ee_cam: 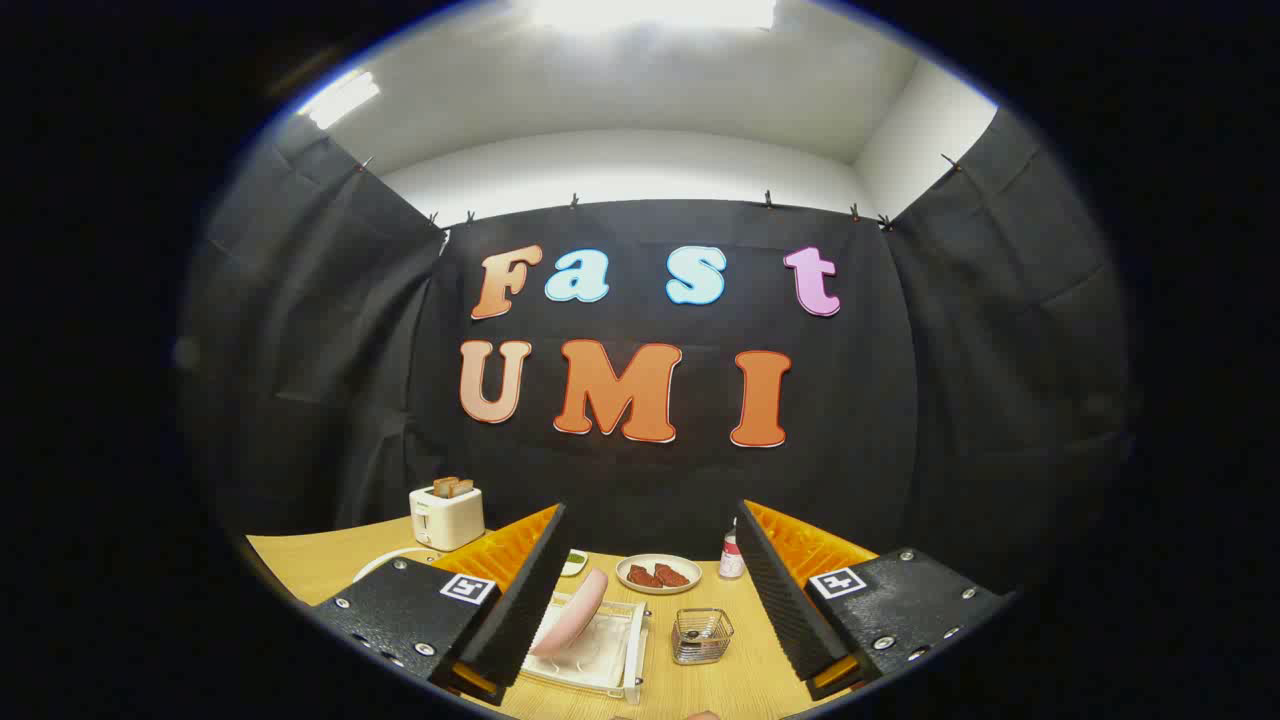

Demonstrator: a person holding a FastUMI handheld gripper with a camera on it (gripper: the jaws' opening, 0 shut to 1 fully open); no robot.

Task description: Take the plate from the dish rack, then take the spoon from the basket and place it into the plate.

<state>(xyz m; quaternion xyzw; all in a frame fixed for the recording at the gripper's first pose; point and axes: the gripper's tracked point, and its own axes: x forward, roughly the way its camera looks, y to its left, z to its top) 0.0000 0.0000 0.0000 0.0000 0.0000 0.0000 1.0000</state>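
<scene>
**Inspector:** At this moment your gripper (650, 590) hung above the table (330, 565) with its fingers spread wide and nothing between them. You had not reached the first step; I judged the whole task was still ahead.

**Operator:** Where did the plate sit?

**Inspector:** The pink plate (570, 612) stood on edge, tilted, in the white dish rack (600, 660), just ahead of your left finger and partly hidden behind it. You would have done well to come down on the raised rim with one finger on each face and lift up along the slot before swinging away. A pull sideways would likely have dragged the rack.

**Operator:** And the spoon?

**Inspector:** The wire basket (701, 637) stood just beside the rack, on its right, between your fingers. Something dark lay inside; I could not tell that it was the spoon.

**Operator:** What else was about?

**Inspector:** By size: a white toaster (447, 516) with slices in it stood well off to the left, its cable running along the table. Beyond the rack sat a shallow dish (658, 574) holding dark red pieces, a small bottle (731, 558) by your right finger, and a little green-filled saucer (574, 563). None blocked the plate. The basket's nearness to the rack was your one hazard.
</scene>
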